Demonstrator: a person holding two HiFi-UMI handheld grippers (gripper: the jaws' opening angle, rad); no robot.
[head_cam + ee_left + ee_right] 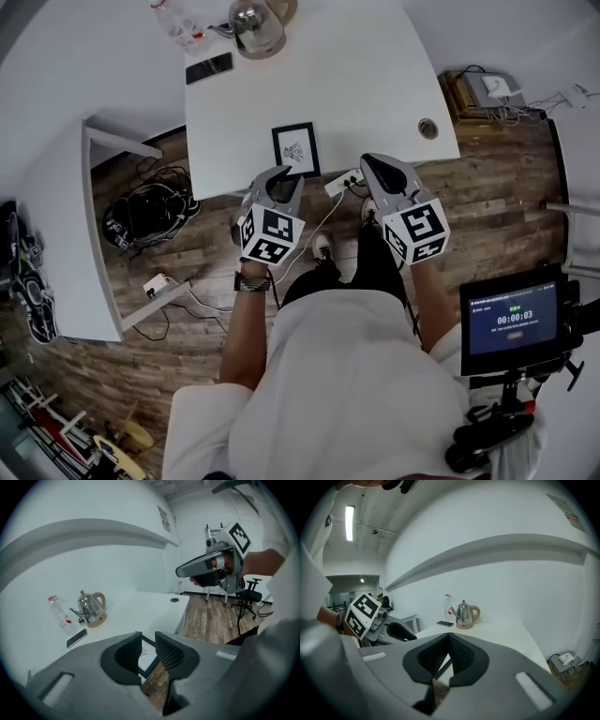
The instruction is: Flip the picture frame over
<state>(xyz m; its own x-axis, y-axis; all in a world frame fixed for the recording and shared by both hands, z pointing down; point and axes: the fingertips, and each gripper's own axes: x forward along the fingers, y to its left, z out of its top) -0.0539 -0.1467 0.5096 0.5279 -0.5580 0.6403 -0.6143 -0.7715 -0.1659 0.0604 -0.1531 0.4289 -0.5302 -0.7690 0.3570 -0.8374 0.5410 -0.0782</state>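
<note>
Both forearms are stretched out side by side, and each gripper tips forward and down at the near edge of the bench. The left gripper has its jaws spread with nothing pinched, and its tips hang just short of the picture frame. The frame lies flat, artwork up, right by that near edge. The right gripper is pressed together and empty, just right of the frame. A kettle and a phone sit back at the far left corner.

left gripper tilts down, fingers apart; right gripper beside it, fingers together.
</note>
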